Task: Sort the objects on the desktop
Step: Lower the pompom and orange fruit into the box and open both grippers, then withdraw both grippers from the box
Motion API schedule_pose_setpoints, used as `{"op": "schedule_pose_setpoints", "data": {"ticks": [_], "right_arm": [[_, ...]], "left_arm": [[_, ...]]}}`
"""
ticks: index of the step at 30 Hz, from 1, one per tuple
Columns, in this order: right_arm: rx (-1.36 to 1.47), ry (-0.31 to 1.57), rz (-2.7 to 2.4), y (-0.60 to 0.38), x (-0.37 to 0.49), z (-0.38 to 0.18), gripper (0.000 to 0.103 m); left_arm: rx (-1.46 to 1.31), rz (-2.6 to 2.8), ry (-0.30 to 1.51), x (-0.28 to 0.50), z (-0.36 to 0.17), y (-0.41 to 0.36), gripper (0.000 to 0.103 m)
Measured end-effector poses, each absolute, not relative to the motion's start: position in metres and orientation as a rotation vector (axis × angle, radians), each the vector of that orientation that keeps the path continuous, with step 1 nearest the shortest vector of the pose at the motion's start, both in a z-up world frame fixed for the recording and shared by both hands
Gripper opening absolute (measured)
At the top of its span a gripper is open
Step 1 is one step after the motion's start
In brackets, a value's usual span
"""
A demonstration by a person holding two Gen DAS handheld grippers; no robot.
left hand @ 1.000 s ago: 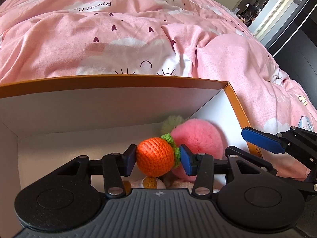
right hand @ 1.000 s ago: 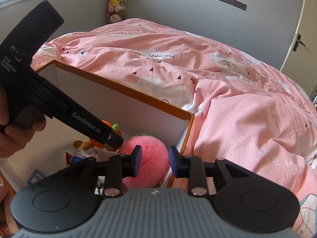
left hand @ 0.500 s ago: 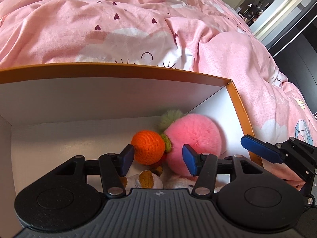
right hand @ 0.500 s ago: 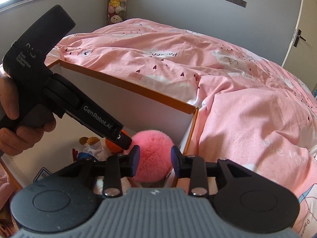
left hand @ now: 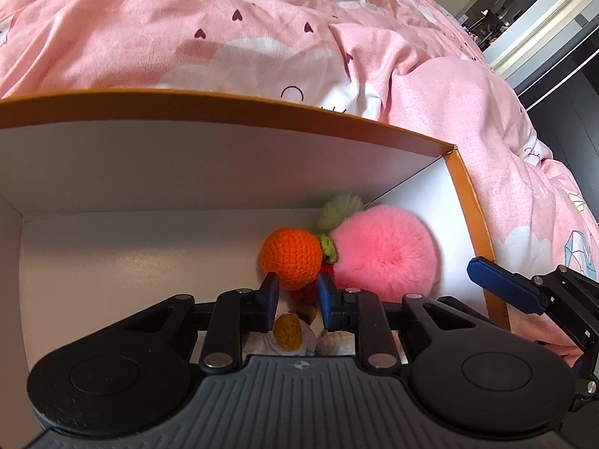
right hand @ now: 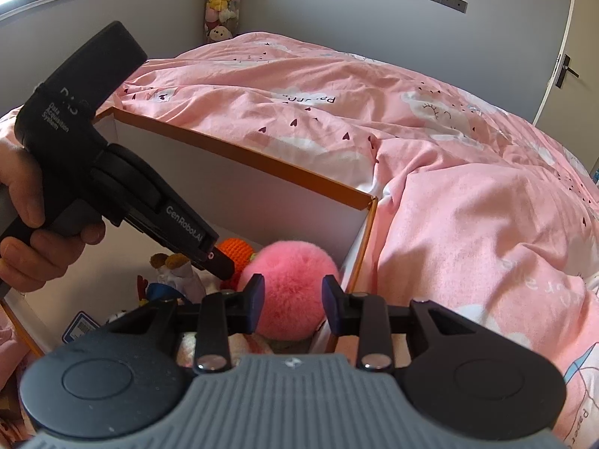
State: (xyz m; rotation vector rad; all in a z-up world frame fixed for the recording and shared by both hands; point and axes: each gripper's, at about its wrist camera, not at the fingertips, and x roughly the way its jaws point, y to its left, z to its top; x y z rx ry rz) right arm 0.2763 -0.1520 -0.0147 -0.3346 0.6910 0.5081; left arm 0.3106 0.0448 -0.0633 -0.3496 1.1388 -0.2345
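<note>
Orange crochet ball [left hand: 292,258] unobstructed leftward; person's hand [right hand: 26,224] only rightward.

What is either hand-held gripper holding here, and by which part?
Nothing. The left hand-held gripper is closing on empty air above the orange crochet ball in the box; the right hand-held gripper is also empty.

wrist views, angled down, sharing box [left hand: 464,172]
</note>
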Motion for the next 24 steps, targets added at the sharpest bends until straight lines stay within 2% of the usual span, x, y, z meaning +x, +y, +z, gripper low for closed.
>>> {"op": "schedule_pose_setpoints", "data": {"ticks": [10,17,24], "right_arm": [[-0.285,0.682,0.511,-0.158,0.256,0.0,0.038],[-0.226,0.644,0.528,-0.165,0.226,0.019,0.044],[-0.139,0.62,0.558,-0.181,0.191,0.033,0.056]], "left_arm": [[-0.262,-0.219,0.996,0.263,-0.014,0.04,0.025],[-0.212,-0.237,0.871,0.213,0.034,0.037,0.026],[-0.198,-0.291,0.824,0.158,0.053,0.031,0.026]]}}
